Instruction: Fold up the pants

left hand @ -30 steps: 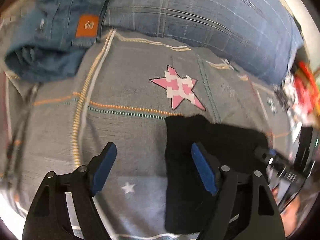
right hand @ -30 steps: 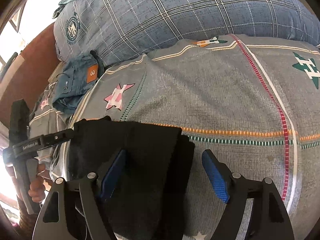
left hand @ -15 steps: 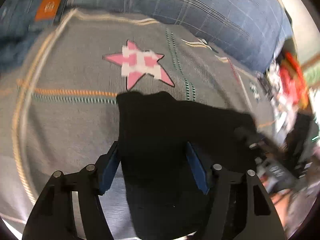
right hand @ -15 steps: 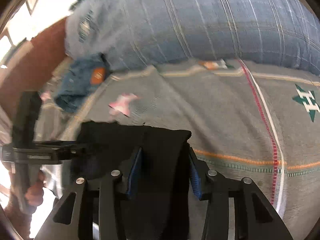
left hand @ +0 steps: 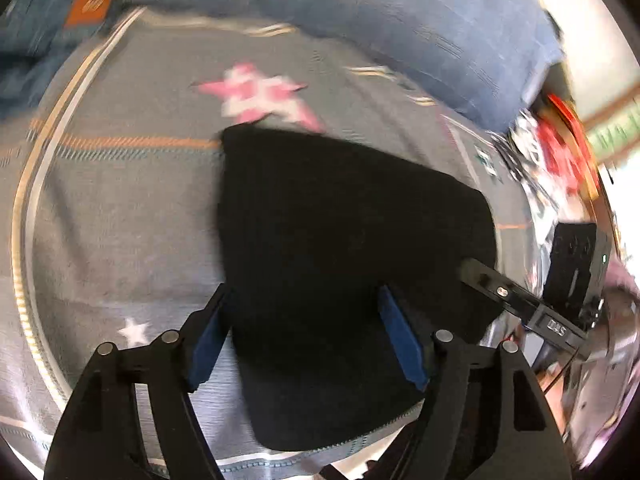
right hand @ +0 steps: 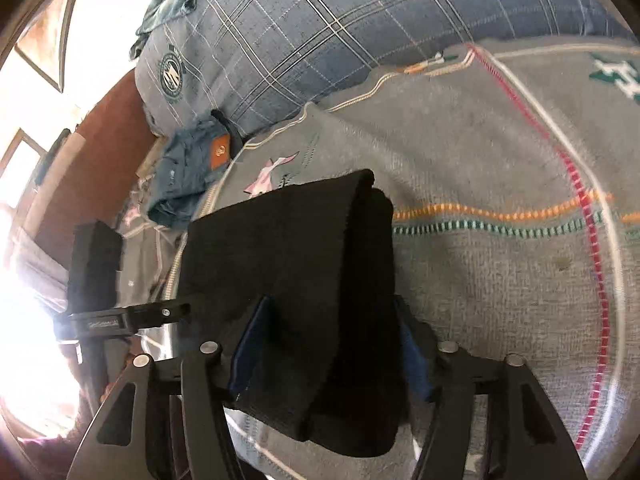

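The folded black pants (left hand: 344,248) are a thick rectangular bundle held a little above the grey bedspread (left hand: 104,216). My left gripper (left hand: 304,340) is shut on the bundle's left end, blue pads pressing both sides. My right gripper (right hand: 332,352) is shut on the right end of the pants (right hand: 304,264). The right gripper's body shows at the right of the left wrist view (left hand: 520,304); the left gripper's shows at the left of the right wrist view (right hand: 128,320).
Folded blue jeans (right hand: 188,176) with an orange patch lie at the far left of the bed, also in the left wrist view (left hand: 52,20). A blue plaid pillow (right hand: 340,28) lies along the back. A cluttered shelf with red items (left hand: 560,152) is beyond the bed.
Both grippers closed on the ends of the black bundle and lifted it slightly. The left view swung right; the pants sit higher and nearer in both views.
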### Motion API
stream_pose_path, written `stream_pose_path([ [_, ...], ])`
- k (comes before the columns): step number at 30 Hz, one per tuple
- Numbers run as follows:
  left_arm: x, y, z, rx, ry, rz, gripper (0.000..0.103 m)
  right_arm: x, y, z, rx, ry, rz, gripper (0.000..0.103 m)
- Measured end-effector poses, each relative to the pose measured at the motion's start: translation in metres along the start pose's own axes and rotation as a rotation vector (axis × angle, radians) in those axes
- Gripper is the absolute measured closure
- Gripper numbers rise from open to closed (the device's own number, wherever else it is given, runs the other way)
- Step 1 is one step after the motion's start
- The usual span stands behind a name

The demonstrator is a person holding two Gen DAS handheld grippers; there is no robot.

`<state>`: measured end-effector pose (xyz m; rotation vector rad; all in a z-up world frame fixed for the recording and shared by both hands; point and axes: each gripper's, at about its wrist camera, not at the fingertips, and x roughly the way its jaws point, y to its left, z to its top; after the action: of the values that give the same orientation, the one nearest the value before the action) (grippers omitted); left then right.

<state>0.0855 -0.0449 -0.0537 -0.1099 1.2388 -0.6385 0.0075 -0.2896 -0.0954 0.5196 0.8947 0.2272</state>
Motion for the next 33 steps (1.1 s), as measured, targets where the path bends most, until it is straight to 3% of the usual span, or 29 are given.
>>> stream_pose_path([
  [3,-0.015,-0.014,-0.001,0.023,-0.054,0.013,0.045,-0.011,0.018,-0.004,-0.090,-0.021,-0.043,0.060],
  [6,-0.033,-0.016,0.003,-0.029,-0.090,-0.100,0.045,-0.026,0.025,-0.006,-0.117,-0.036,-0.038,0.061],
  [9,-0.043,-0.027,0.021,-0.004,-0.131,-0.104,0.046,-0.037,0.021,0.004,-0.090,-0.067,-0.002,0.061],
  [13,-0.037,-0.034,0.064,0.027,-0.155,-0.045,0.046,-0.044,0.020,0.045,-0.088,-0.123,-0.003,0.061],
  [16,-0.011,-0.033,0.093,0.018,-0.160,0.029,0.045,-0.039,0.014,0.080,-0.092,-0.153,-0.038,0.060],
  [18,0.015,-0.028,0.107,0.003,-0.134,0.170,0.045,-0.026,0.003,0.094,-0.085,-0.169,-0.120,0.052],
  [21,0.027,-0.016,0.100,-0.023,-0.102,0.255,0.044,0.007,-0.013,0.100,-0.099,-0.090,-0.392,0.048],
  [23,0.024,-0.013,0.093,-0.027,-0.133,0.269,0.043,0.006,-0.016,0.094,-0.095,-0.104,-0.387,0.041],
  [24,0.021,-0.014,0.088,-0.016,-0.164,0.298,0.036,0.001,-0.015,0.090,-0.093,-0.127,-0.382,0.027],
  [26,0.015,-0.017,0.080,0.008,-0.213,0.375,0.028,-0.010,-0.009,0.084,-0.107,-0.180,-0.453,0.013],
  [30,0.000,-0.026,0.063,0.053,-0.307,0.473,0.026,-0.028,0.011,0.072,-0.154,-0.236,-0.565,0.012],
  [33,-0.012,-0.027,0.052,0.029,-0.343,0.471,0.025,-0.044,0.020,0.063,-0.174,-0.294,-0.600,0.012],
])
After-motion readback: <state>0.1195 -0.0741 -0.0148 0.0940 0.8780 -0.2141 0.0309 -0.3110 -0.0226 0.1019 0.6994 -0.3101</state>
